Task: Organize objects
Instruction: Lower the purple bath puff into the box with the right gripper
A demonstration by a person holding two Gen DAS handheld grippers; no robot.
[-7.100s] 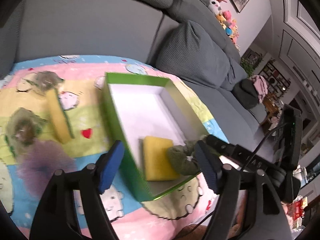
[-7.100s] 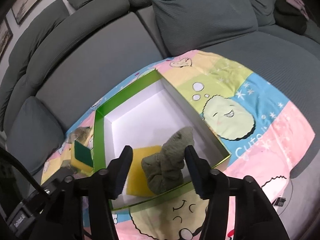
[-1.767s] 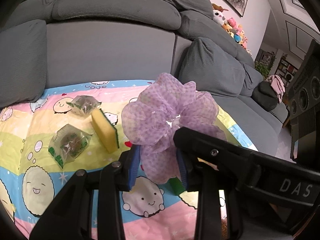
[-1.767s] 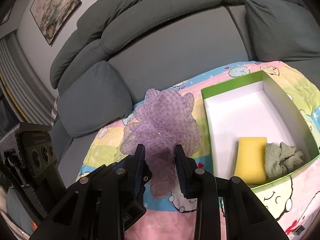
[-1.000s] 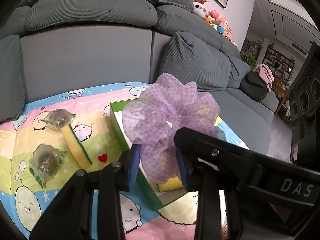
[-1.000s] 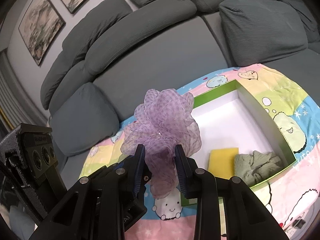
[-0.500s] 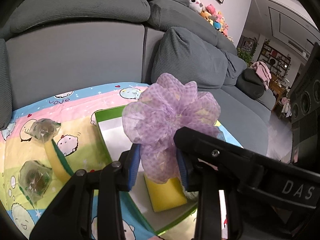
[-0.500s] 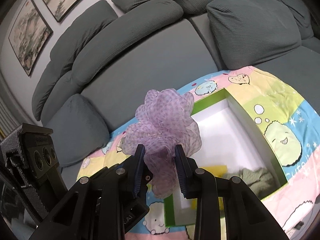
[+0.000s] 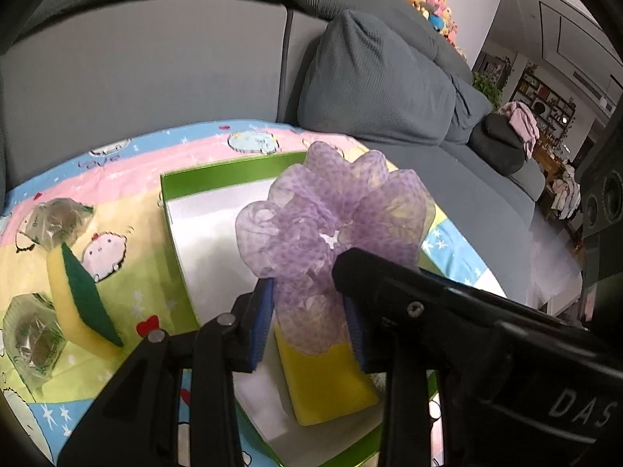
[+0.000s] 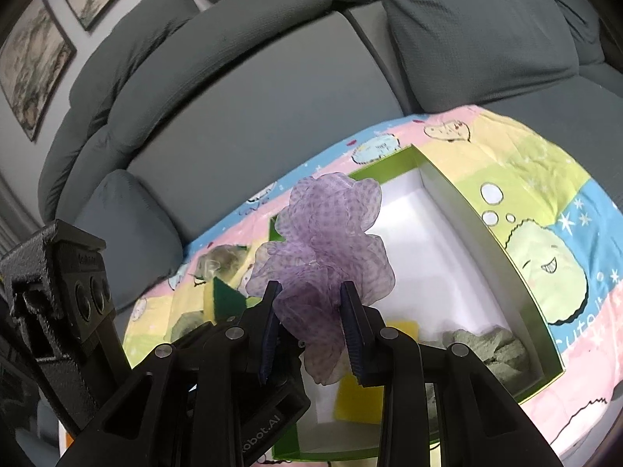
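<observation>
A ruffled purple scrunchie [image 9: 331, 241] [image 10: 327, 249] is pinched from both sides. My left gripper [image 9: 307, 319] and my right gripper [image 10: 311, 323] are both shut on its lower folds. It hangs above the green box [image 9: 233, 167] [image 10: 486, 233] with the white inside. In the box lie a yellow sponge [image 9: 327, 385] [image 10: 358, 401] and a crumpled grey-green cloth [image 10: 483, 346]. The right gripper's black body [image 9: 467, 330] covers the box's near right corner in the left wrist view.
On the cartoon-print cloth [image 9: 117, 163] left of the box lie a yellow sponge with a green face [image 9: 78, 303] [image 10: 222, 295] and two clear packets [image 9: 54, 222] [image 9: 31, 338]. A grey sofa back [image 10: 272, 89] and cushions [image 9: 370, 78] rise behind.
Both grippers have carried the scrunchie toward the box and lower. The box has slid from beside the scrunchie to under it and looks nearer.
</observation>
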